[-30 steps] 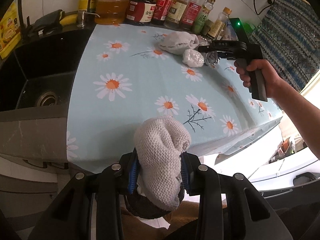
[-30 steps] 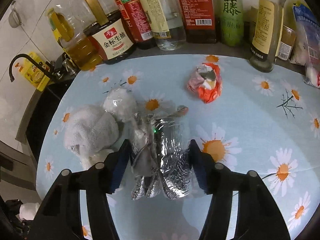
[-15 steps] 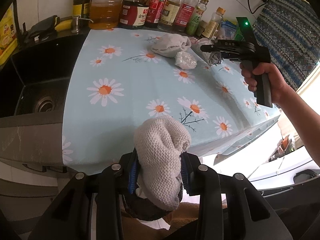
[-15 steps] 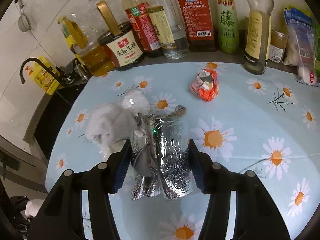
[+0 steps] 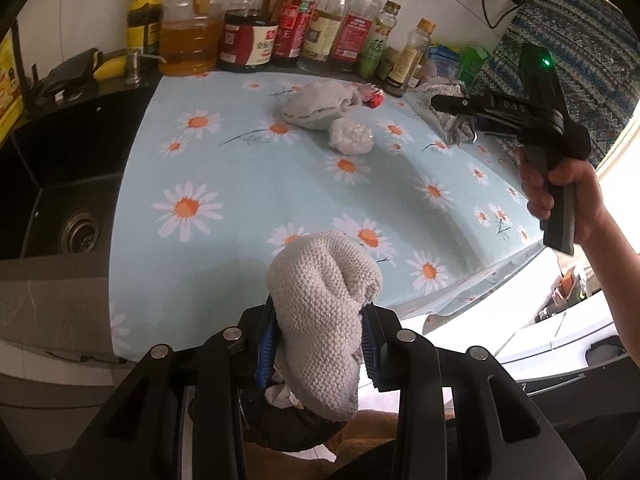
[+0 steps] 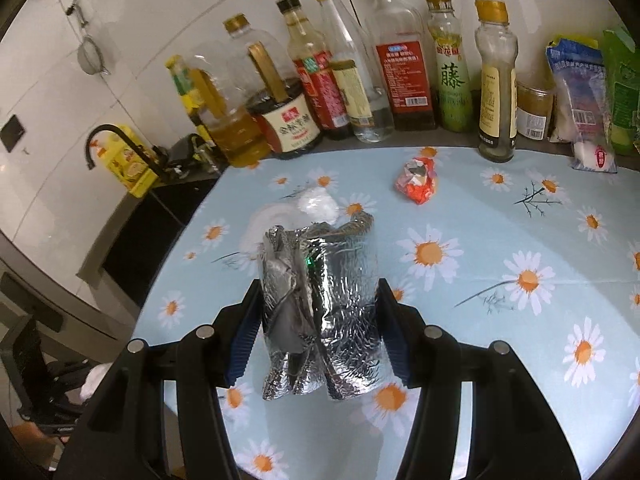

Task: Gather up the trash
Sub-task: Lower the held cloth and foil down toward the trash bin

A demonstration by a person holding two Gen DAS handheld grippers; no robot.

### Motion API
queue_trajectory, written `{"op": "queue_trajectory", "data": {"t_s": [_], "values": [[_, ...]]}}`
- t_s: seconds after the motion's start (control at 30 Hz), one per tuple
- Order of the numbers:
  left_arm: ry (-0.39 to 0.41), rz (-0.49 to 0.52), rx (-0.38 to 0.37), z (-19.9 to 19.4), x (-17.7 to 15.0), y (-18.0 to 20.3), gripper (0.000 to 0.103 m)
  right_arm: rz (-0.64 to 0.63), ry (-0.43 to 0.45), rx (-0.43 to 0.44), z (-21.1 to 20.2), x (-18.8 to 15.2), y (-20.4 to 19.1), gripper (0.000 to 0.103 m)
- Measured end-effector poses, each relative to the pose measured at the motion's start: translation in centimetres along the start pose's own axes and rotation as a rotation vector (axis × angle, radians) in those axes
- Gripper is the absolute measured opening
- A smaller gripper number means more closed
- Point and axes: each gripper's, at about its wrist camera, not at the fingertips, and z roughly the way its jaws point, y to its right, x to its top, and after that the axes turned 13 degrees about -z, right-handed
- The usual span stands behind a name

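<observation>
My left gripper [image 5: 320, 344] is shut on a grey knitted cloth [image 5: 324, 312], held off the front edge of the daisy-print counter [image 5: 224, 168]. Below it shows a dark bin with crumpled paper [image 5: 284, 396]. My right gripper [image 6: 316, 324] is shut on a crumpled silver foil bag [image 6: 320, 308], lifted above the counter [image 6: 480, 320]; the left wrist view shows it at the far right [image 5: 452, 116], in a person's hand [image 5: 560, 192]. On the counter lie a white rag [image 5: 320, 104], a white wad [image 5: 350, 136] and a red crumpled wrapper [image 6: 418, 180].
A row of oil and sauce bottles [image 6: 404, 80] lines the back wall, with food packets [image 6: 580, 100] at the right. A black sink [image 5: 60, 184] with a tap [image 6: 116, 140] lies left of the counter.
The right gripper has risen and drawn back with the foil bag, so the counter and bottles look farther off. The left gripper has barely shifted and keeps the knitted cloth.
</observation>
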Motion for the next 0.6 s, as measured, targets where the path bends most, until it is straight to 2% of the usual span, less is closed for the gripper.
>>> {"op": "queue_trajectory", "data": {"t_s": [0.2,0.43,0.6], "values": [[-0.011,0.028,-0.013,0.4,0.3,1.0,0.033,0.011,-0.01,0.069,-1.0,-2.7,-2.4,0.056],[-0.04,0.039,-0.031,0.4,-0.1,1.3,0.033,0.089,-0.027,0.184,-1.6,-6.2,-5.8,0.056],[-0.06,0.038,-0.032,0.1,-0.6,1.1,0.033,0.107,-0.038,0.215,-2.1,-8.3,-7.7,0.056]]}}
